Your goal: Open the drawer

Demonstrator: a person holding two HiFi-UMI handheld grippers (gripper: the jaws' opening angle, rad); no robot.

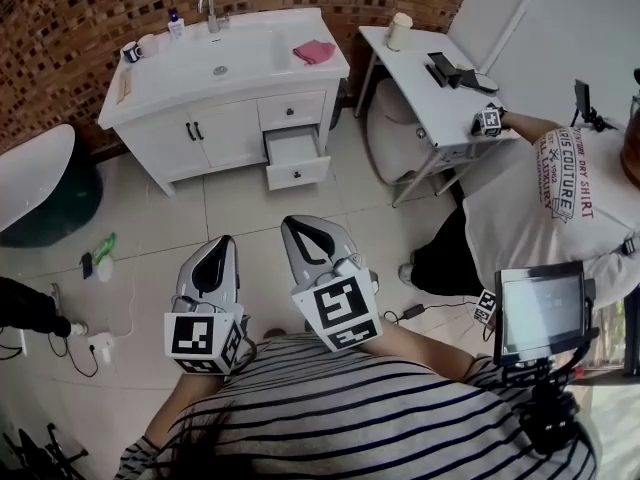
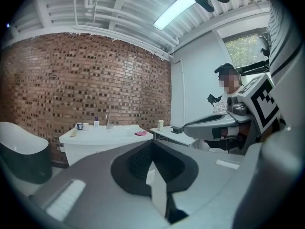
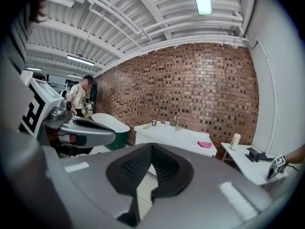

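Head view: left claw and right claw both pressed together, empty, well apart from the pulled-out drawer.

I read far wall as rough brick. Cabinet, drawer: smooth white finish. Floor: glossy pale tile. Left gripper, right gripper: matt grey plastic; pads black, ribbed.

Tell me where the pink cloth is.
In the head view, the pink cloth lies at the right end of the vanity, beside the basin, above the open drawer.

A pink cloth, a bathtub, perhaps a paper cup
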